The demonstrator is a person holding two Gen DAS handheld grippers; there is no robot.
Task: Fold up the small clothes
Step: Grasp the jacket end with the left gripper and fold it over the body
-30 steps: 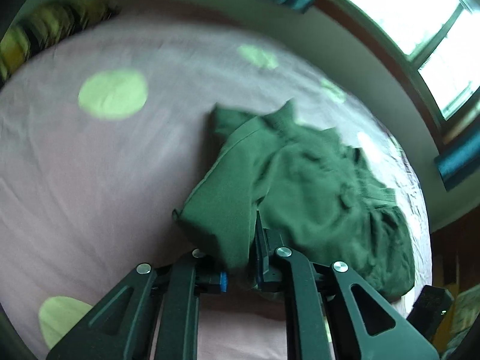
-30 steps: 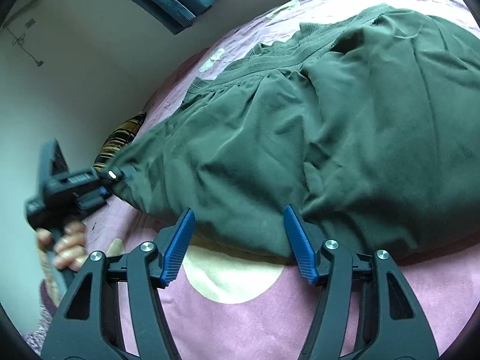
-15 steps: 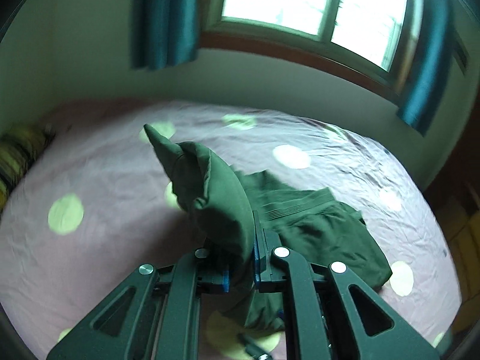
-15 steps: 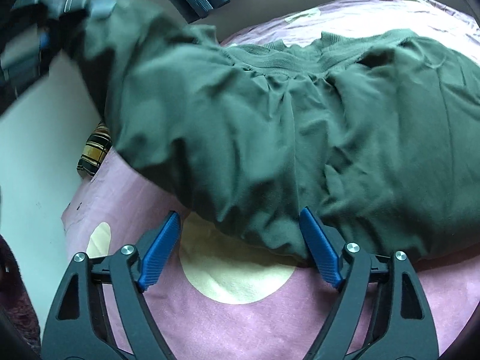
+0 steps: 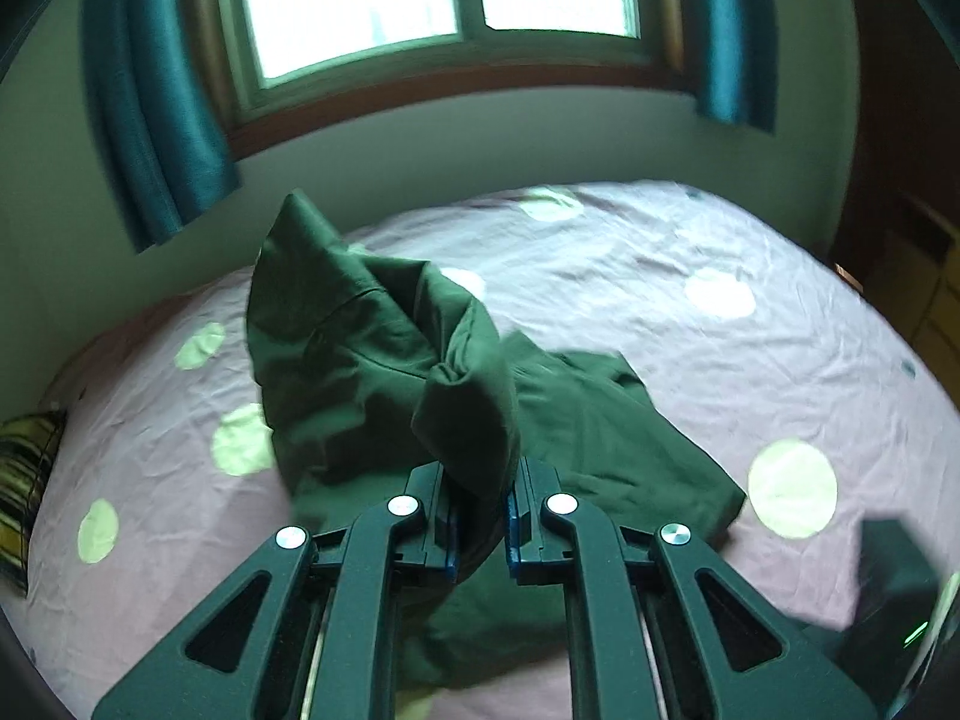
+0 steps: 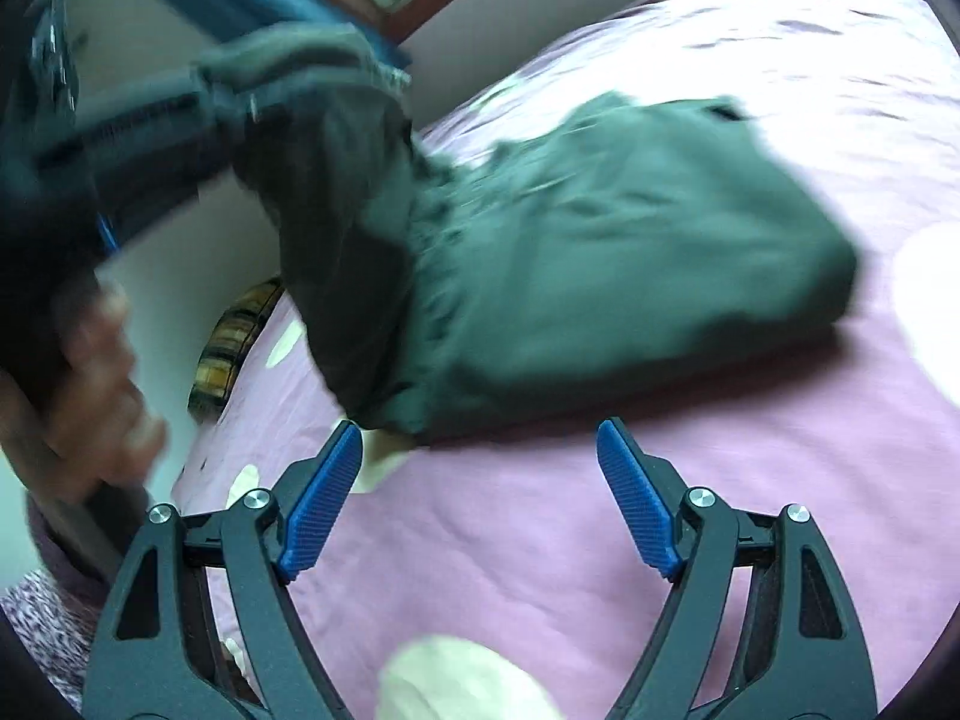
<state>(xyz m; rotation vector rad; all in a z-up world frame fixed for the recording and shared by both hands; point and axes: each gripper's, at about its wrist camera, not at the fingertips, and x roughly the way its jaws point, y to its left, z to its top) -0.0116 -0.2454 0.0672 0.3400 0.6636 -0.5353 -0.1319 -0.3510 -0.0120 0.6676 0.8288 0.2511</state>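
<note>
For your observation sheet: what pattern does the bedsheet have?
Pink bedsheet with pale green dots, clearest in the left wrist view.

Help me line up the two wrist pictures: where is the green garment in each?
Left wrist: green garment at centre, one end pinched in the shut left gripper, the rest on the bed.
Right wrist: it fills the upper middle, beyond the open right gripper.
Shared landmark: the striped pillow, at left in both.
</note>
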